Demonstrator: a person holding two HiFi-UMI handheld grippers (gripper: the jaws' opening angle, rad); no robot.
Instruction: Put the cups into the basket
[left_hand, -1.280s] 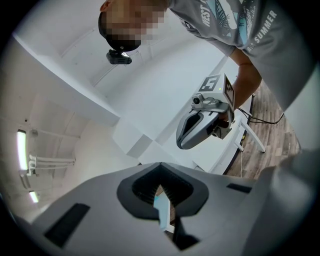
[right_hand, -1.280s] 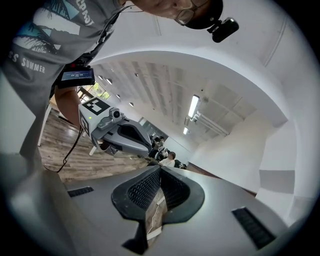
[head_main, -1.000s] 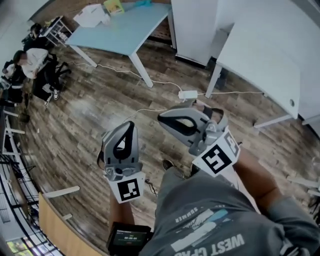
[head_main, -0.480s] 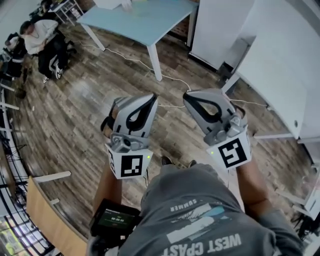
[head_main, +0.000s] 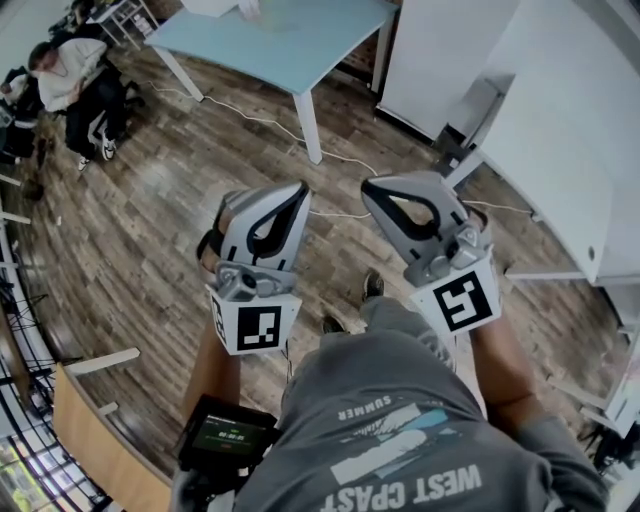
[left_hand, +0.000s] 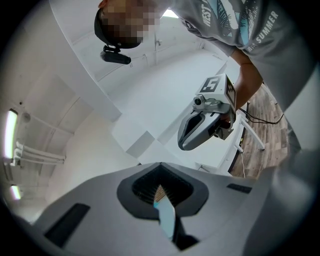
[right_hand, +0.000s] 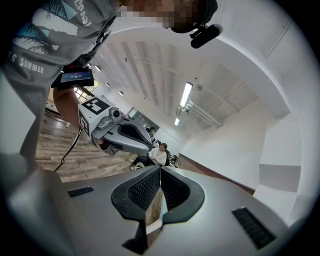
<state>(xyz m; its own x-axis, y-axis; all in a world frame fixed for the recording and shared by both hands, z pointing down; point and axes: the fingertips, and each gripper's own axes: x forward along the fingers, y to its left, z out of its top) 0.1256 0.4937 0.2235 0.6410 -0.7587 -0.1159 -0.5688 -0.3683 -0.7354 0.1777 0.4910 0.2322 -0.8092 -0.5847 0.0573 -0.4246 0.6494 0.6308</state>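
No cup and no basket shows in any view. In the head view my left gripper and right gripper are held side by side at waist height over the wooden floor, both pointing forward. Both are shut with nothing between the jaws. In the left gripper view the jaws meet, with only a thin slit below them, and the right gripper hangs beyond. In the right gripper view the jaws are likewise together, and the left gripper is seen past them.
A light blue table stands ahead. A white table and a white cabinet are at the right. A white cable runs across the floor. A seated person is far left. A wooden board lies at lower left.
Both grippers have come up and closer to parallel since a second ago, and the view has swung toward the blue table. A shoe now shows stepping forward between the grippers.
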